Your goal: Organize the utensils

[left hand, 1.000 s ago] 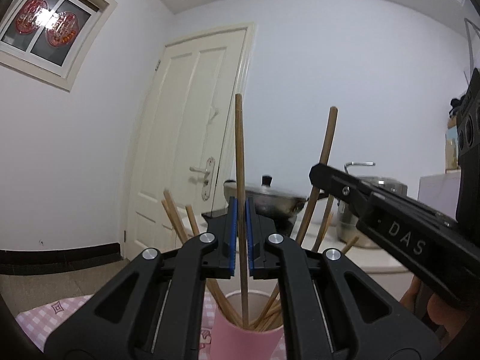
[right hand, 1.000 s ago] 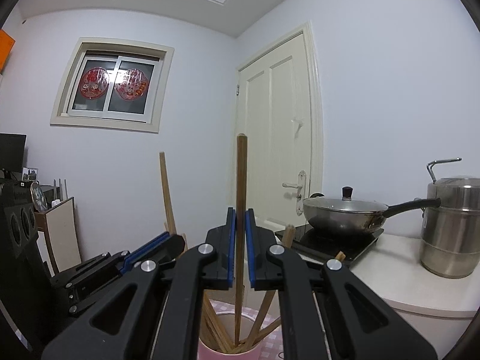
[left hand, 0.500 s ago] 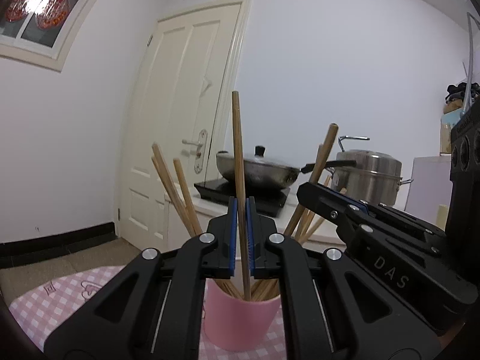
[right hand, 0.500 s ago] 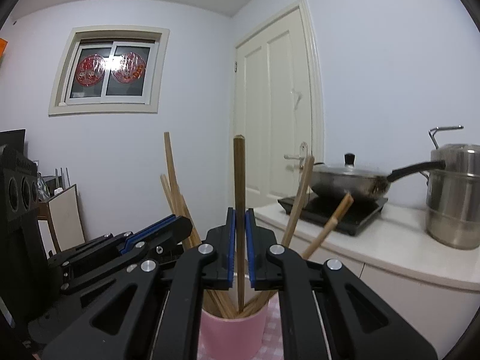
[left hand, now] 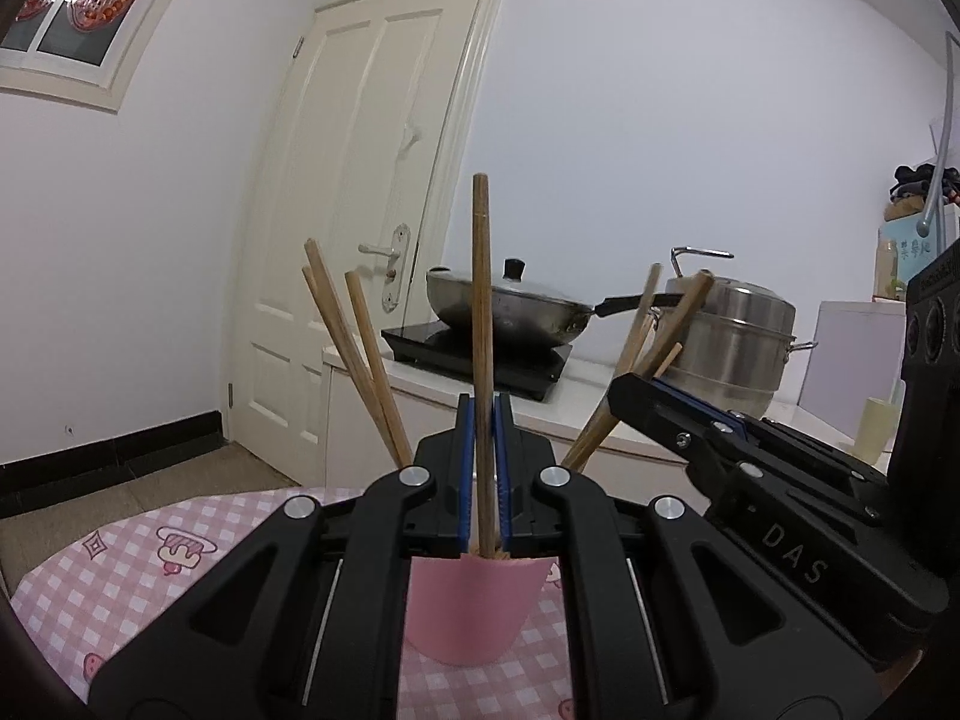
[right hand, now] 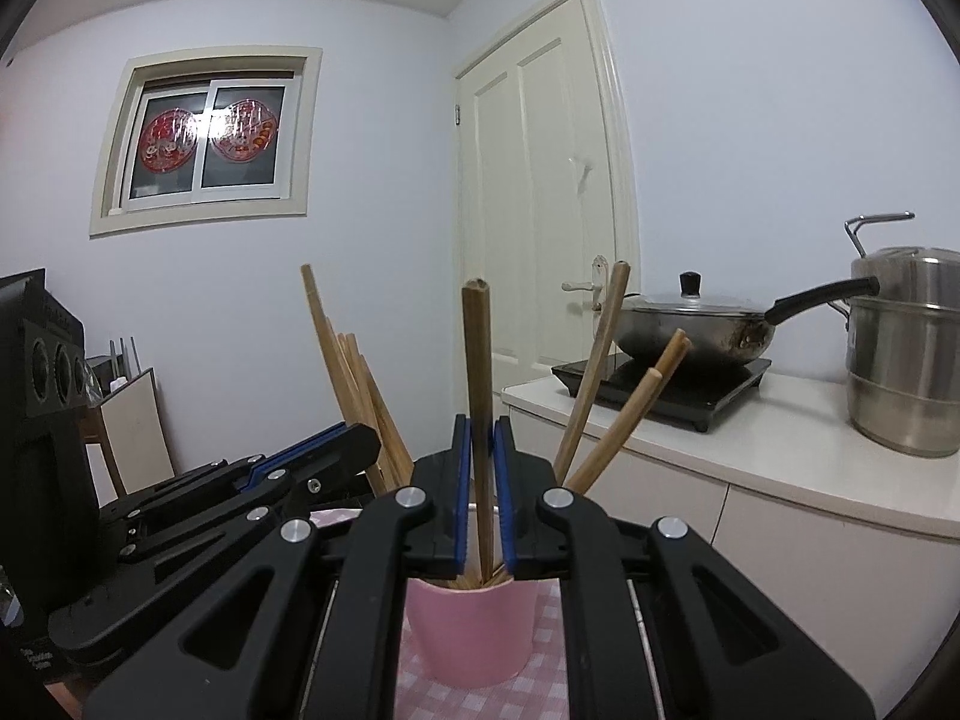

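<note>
A pink cup (left hand: 474, 612) stands on the checked tablecloth and holds several wooden chopsticks (left hand: 354, 354). My left gripper (left hand: 483, 414) is shut on an upright chopstick (left hand: 482, 300) whose lower end reaches into the cup. My right gripper (right hand: 480, 426) is shut on another upright chopstick (right hand: 477, 372), its tip inside the same cup (right hand: 474, 630). Each gripper shows in the other's view, the right (left hand: 636, 390) beside the cup's right, the left (right hand: 354, 444) beside its left.
A pink checked tablecloth (left hand: 120, 564) covers the table. Behind stand a white counter (right hand: 780, 438) with an induction hob, a lidded wok (right hand: 690, 324) and a steel steamer pot (right hand: 906, 360). A cream door (left hand: 372, 228) and a window (right hand: 210, 138) are on the walls.
Both grippers have lowered their chopsticks further into the pink cup. The cup shows more fully and sits closer below the fingers.
</note>
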### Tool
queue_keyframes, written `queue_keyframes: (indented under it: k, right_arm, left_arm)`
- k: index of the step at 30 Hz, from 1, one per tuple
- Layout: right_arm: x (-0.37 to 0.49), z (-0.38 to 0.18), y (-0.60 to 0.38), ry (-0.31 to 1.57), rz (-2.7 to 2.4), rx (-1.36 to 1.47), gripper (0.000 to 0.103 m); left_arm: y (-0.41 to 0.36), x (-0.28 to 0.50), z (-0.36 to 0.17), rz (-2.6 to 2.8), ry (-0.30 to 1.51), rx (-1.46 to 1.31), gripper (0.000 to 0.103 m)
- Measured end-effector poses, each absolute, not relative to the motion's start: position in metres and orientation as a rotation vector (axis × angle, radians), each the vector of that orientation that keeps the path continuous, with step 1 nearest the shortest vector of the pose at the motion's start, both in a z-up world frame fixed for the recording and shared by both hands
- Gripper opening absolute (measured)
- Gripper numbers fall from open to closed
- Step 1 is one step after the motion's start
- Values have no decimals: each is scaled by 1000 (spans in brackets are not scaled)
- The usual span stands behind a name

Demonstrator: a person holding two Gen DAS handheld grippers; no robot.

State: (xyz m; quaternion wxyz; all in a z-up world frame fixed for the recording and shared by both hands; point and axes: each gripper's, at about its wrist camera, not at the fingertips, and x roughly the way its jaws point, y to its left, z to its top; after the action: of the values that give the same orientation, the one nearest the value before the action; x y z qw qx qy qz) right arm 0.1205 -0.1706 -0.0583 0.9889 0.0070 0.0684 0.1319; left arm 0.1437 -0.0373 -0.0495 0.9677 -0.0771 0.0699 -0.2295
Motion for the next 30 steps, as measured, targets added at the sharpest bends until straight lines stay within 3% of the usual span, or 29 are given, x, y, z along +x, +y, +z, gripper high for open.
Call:
queue_keyframes:
  k: [2, 6, 8, 10, 12, 17, 30]
  right_arm:
    - [119, -58, -172, 142, 266, 25, 9]
    - [116, -57, -175, 134, 263, 38, 25]
    - [113, -56, -177, 131, 266, 43, 25]
    - [110, -55, -178, 126, 263, 42, 28]
    - [108, -54, -180, 121, 259, 50, 30]
    - [102, -53, -186, 123, 250, 63, 33]
    - [73, -63, -204, 174, 151, 119, 54]
  left_arm:
    - [-36, 143, -50, -462, 146, -156, 7]
    - [-34, 140, -51, -462, 156, -153, 7]
    - [-34, 138, -51, -464, 166, -153, 11]
    - [-32, 135, -52, -455, 168, -158, 39]
    - [-28, 131, -52, -449, 155, -172, 46]
    - [-29, 121, -52, -449, 151, -152, 50]
    - [-21, 86, -43, -277, 147, -103, 70]
